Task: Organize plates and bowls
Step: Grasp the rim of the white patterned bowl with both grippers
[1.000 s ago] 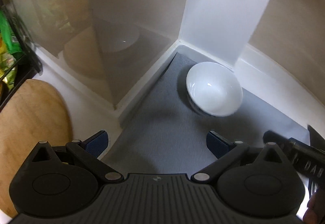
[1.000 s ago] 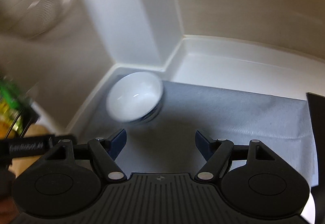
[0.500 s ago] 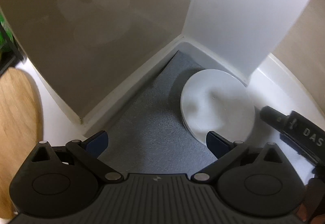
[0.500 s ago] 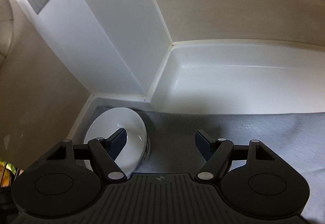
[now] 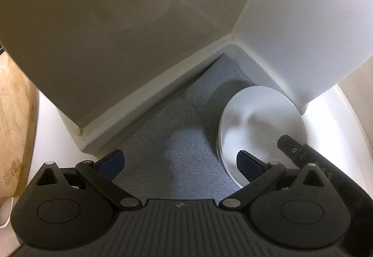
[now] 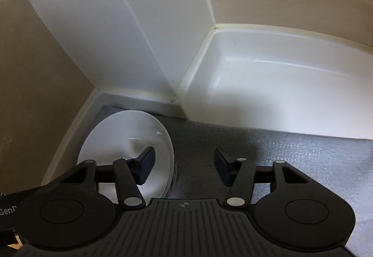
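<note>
A white bowl (image 6: pixel 130 140) sits on the grey mat (image 6: pixel 279 154) in the desk's back corner. The right tool (image 6: pixel 184 165), jaws closing, straddles the bowl's near rim without yet pinching it; a square, firm bite looks wise. The left tool (image 5: pixel 179 162) gapes wide, empty.

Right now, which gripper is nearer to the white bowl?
Right. The right gripper straddles the white bowl rim, jaws closing. The left gripper sits mostly over the grey mat, beside the bowl.
</note>
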